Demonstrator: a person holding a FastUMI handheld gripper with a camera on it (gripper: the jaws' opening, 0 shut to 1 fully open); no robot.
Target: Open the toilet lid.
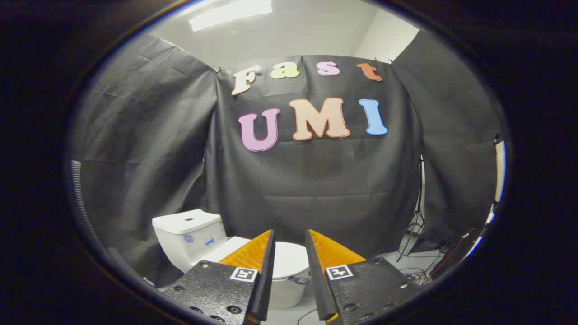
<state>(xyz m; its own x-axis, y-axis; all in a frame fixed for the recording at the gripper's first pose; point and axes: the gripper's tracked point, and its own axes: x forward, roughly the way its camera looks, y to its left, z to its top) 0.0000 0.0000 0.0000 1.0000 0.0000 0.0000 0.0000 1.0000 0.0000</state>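
- The claw (290,239) stood partly open, a clear gap between its fingers (253,255), holding nothing.
- The toilet (289,289) sat on the floor beyond the fingers, against the black cloth wall.
- Its lid (289,259) lay shut over the bowl, seen through the gap, so nothing inside could be seen.
- The cistern (187,232) rose behind, left of the fingers.
- Cables (417,275) and a stand (417,221) stood off to the right.

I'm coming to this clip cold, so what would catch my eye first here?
The white toilet stands low against the black cloth wall, its lid closed, just beyond the fingers. The gripper is open, touching nothing. A tripod and loose cables sit beside the toilet.
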